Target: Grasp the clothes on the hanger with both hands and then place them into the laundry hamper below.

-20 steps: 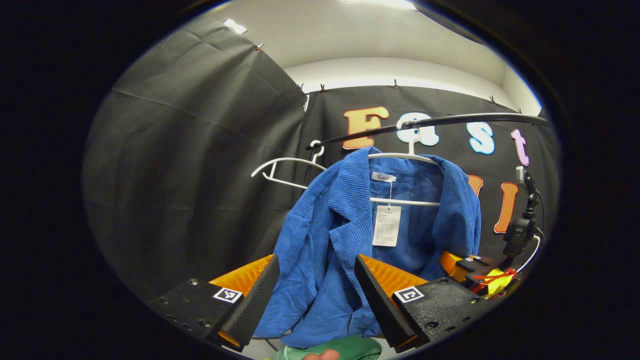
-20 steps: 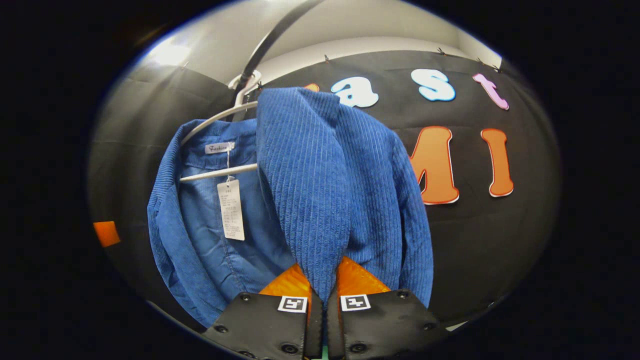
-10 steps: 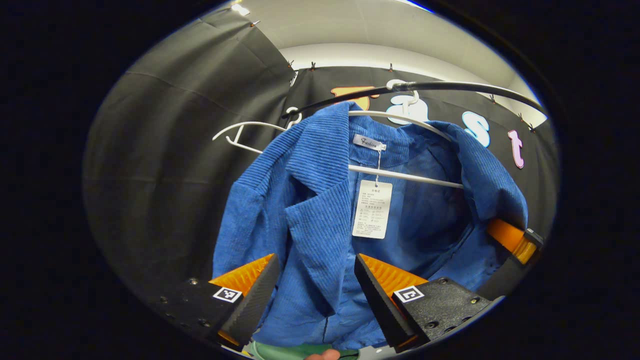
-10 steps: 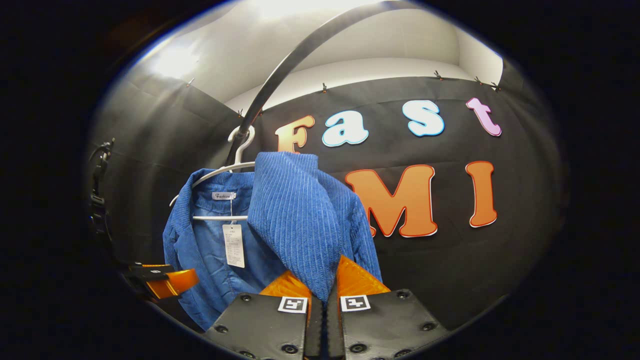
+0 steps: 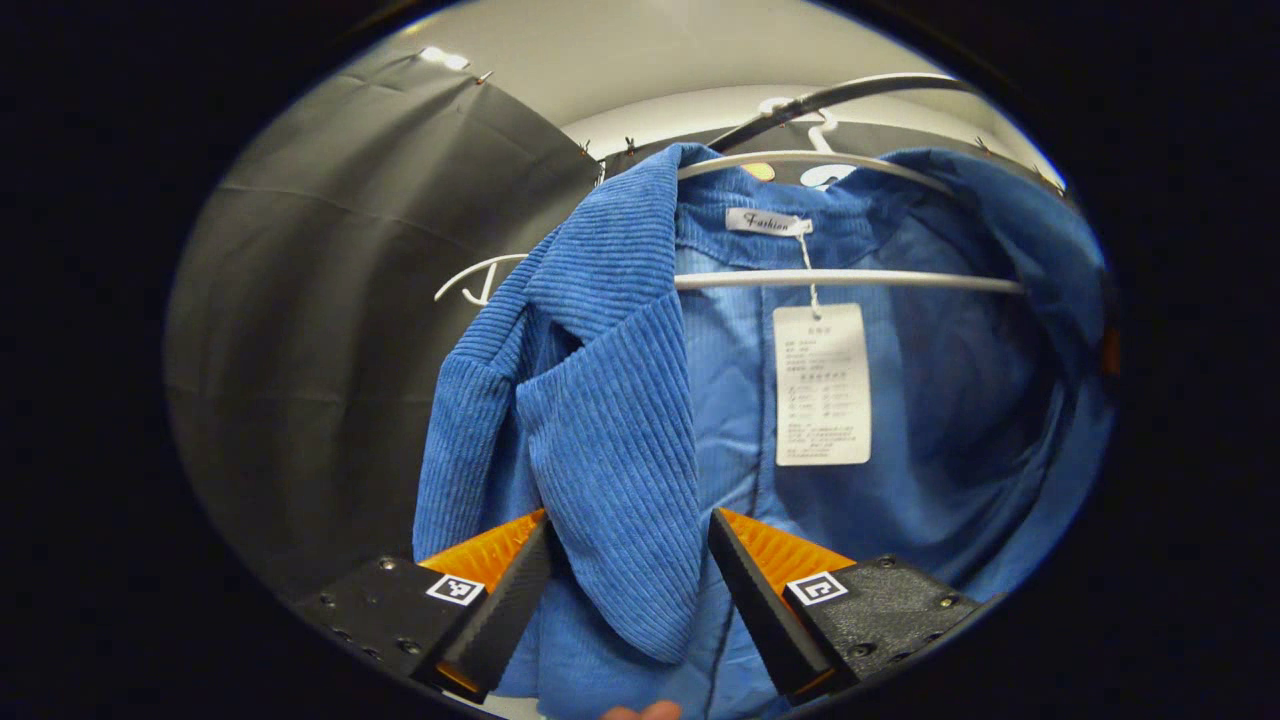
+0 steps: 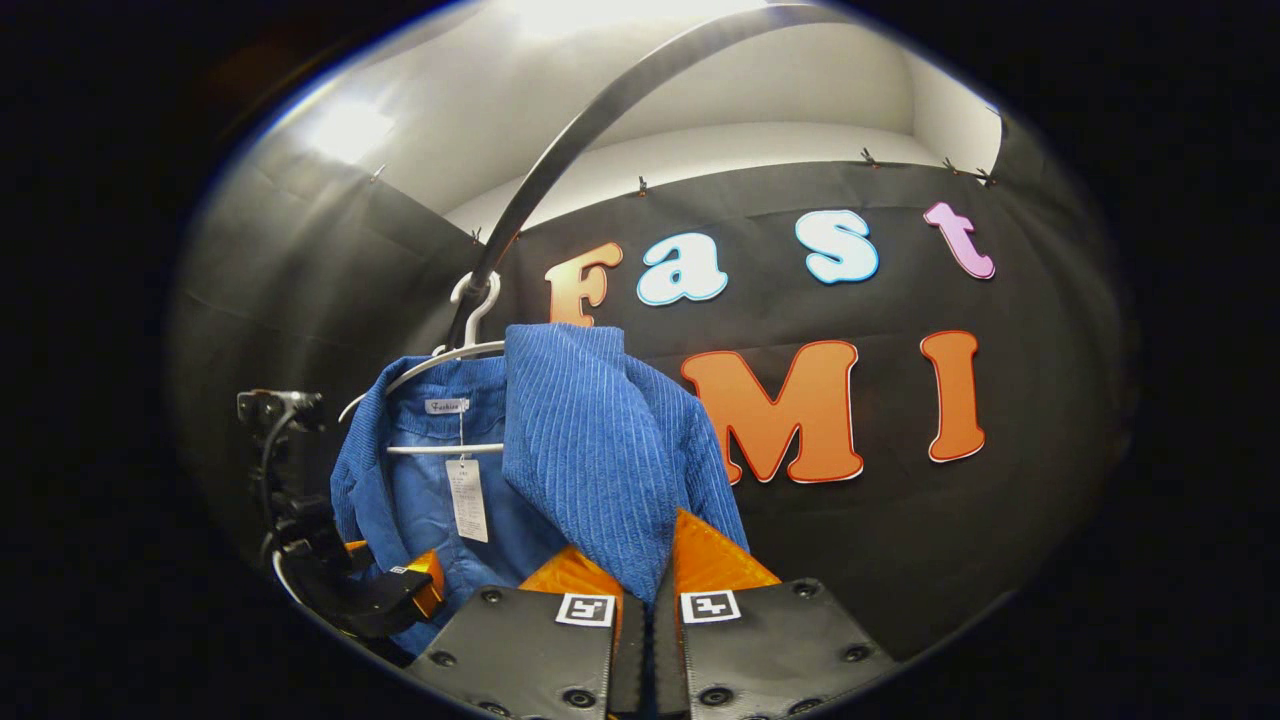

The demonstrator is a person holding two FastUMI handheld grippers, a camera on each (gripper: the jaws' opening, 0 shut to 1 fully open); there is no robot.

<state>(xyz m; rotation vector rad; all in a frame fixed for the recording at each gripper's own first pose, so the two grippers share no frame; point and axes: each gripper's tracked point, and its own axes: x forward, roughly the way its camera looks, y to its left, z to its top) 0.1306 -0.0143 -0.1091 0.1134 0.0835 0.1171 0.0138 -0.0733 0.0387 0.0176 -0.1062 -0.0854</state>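
Note:
A blue corduroy jacket (image 5: 610,400) hangs on a white hanger (image 5: 850,280) from a dark rail (image 5: 830,95), with a paper tag (image 5: 822,385) dangling inside the collar. My left gripper (image 5: 630,590) is open, and the jacket's left lapel hangs down between its fingers. In the right gripper view the same jacket (image 6: 590,440) hangs on its hanger (image 6: 440,450), and my right gripper (image 6: 650,585) is shut on the jacket's right front panel. The left gripper (image 6: 385,590) shows at the lower left of that view, close to the jacket.
A second, bare white hanger (image 5: 475,285) hangs on the rail to the left of the jacket. The rail (image 6: 590,130) arcs overhead in the right gripper view. Black cloth walls close the booth behind and to the left.
My left gripper has moved closer to the jacket, so the left lapel now hangs between its open fingers. The right gripper stayed shut on the cloth and drew back a little.

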